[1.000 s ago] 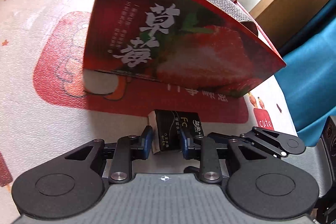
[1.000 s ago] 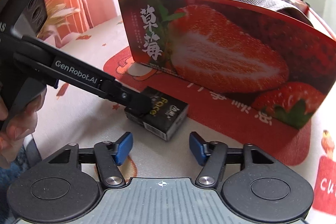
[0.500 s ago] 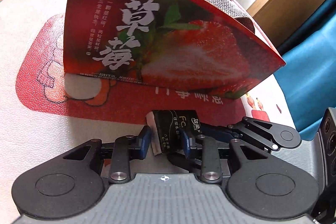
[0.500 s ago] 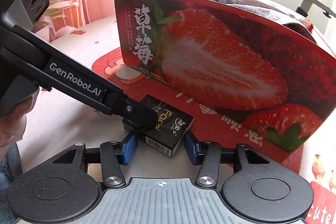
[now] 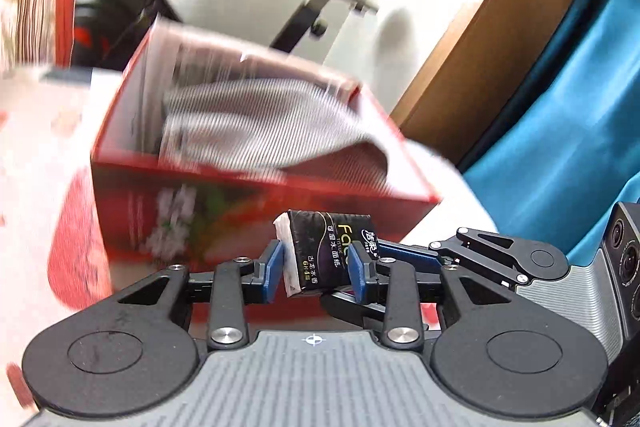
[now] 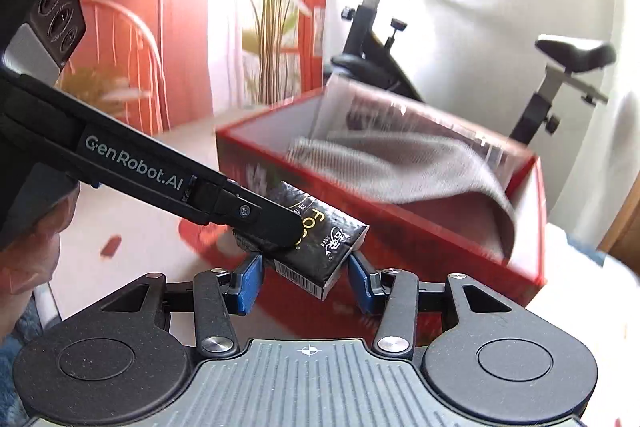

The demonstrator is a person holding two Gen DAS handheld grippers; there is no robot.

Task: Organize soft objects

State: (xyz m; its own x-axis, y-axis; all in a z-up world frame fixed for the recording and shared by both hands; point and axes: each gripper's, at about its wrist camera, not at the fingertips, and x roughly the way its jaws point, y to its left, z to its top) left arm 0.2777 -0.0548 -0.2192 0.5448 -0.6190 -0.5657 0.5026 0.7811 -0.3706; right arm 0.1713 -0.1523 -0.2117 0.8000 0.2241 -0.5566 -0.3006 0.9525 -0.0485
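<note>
A black tissue pack with gold lettering hangs in the air in front of the red strawberry box. My left gripper has its blue pads against the pack's two sides; its jaws are opening slightly, with the pack still between them. In the right wrist view the same tissue pack sits between the pads of my right gripper, which touch its ends. The left gripper's finger lies across the pack's top. A grey knitted cloth fills the open box.
The box stands on a table with a cartoon-print cover. An exercise bike stands behind it, a blue fabric and a wooden panel to the right. A potted plant is at the back. A person's hand holds the left gripper.
Both grippers rose and lifted the tissue pack off the table, up toward the box's rim. The right gripper's pads closed in on the pack. The box's inside now shows.
</note>
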